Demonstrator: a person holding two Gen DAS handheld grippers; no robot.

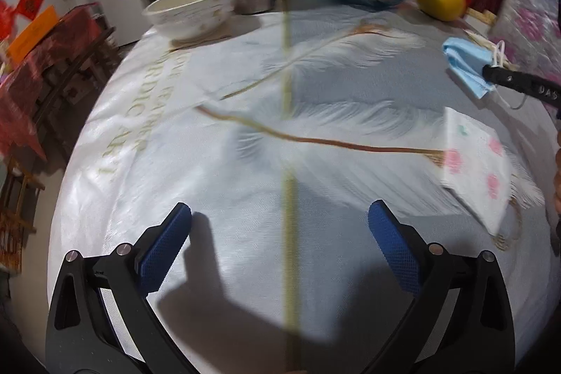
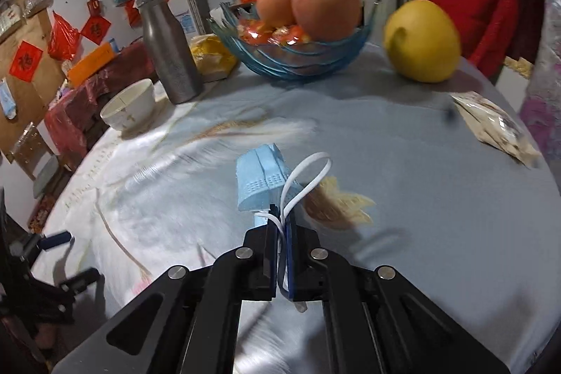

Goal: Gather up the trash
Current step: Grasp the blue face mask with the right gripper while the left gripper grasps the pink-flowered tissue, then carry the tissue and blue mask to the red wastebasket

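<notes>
A: Right claw status?
B: Pinched on the blue mask, held near the fruit bowl. Left claw is spread, nothing gripped.
A: Remaining?
B: The napkin is left on the surface, nearer than the bowl. No bin seen.

Indoor light, moderately bright. Hard dark shadow of left tool falls on surface. Motion blur throughout. Fisheye bending, black vignette at edges.
</notes>
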